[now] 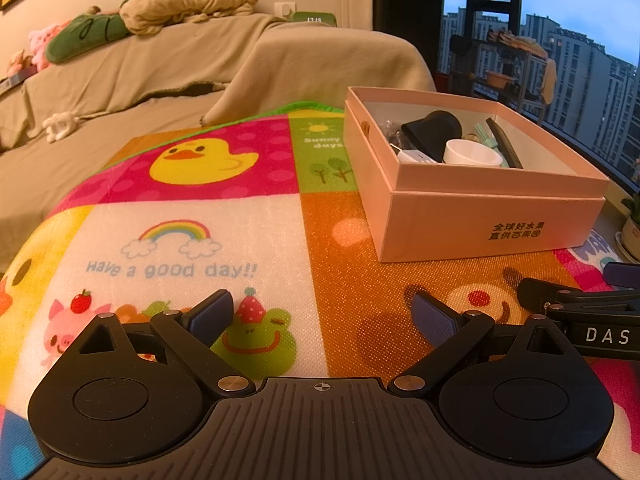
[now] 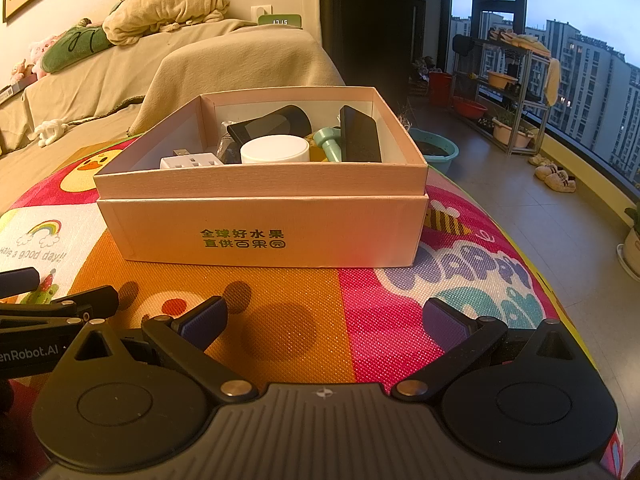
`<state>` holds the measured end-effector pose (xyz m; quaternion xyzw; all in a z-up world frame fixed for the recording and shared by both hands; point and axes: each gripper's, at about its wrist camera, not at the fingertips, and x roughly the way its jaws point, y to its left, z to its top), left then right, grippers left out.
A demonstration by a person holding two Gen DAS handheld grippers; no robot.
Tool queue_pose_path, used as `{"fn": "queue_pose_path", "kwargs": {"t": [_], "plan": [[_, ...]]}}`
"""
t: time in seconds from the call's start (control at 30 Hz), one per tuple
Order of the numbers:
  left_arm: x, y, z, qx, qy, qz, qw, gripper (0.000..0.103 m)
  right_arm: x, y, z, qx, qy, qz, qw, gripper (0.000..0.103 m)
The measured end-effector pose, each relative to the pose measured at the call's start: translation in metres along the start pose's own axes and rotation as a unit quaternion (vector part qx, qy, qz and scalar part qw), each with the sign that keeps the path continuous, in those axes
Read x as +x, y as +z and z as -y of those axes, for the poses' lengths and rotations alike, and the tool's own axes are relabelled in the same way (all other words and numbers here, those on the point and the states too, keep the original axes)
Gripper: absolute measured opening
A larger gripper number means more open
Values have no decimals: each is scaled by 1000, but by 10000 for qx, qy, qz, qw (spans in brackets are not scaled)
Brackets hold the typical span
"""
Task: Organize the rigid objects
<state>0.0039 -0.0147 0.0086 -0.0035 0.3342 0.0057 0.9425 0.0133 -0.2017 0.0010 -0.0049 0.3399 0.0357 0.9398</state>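
Resting on the colourful cartoon play mat [image 2: 280, 312], the pink cardboard box [image 2: 264, 228] sits squarely ahead of the right gripper [image 2: 326, 320], its printed green lettering facing that camera and its long side running left to right across the view. From the left wrist view the same box [image 1: 492, 224] lies ahead and to the right, turned so one corner points toward the lens.

Inside the box the objects are packed close together. A white round lid or jar [image 2: 275, 150] sits upright near the front wall. Behind it a black rounded object [image 2: 276, 120] leans with its long axis running from lower left up to the right. A flat black slab [image 2: 360, 136] stands on edge against the right wall, its long axis running front to back. Between the jar and the slab a pale green piece [image 2: 330, 142] tilts, its stem pointing down toward the front. A white plug adapter [image 2: 190, 160] lies at the front left, a metal USB tip poking up behind it.

Both claws are spread wide with nothing between their blue pads. The left gripper [image 1: 322, 316] hovers low over the mat's frog and orange panels, just beside the right one, whose black arm enters its view at the right edge. A beige covered sofa [image 2: 120, 76] stands behind the mat.
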Motion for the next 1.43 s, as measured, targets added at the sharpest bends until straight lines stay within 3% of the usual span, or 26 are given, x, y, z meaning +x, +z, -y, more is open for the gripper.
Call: {"fn": "queue_pose_path", "kwargs": {"t": [1.43], "plan": [[1, 1, -1, 45, 33, 6, 10000, 99, 0, 0, 0, 0, 1, 2, 10000, 103]]}}
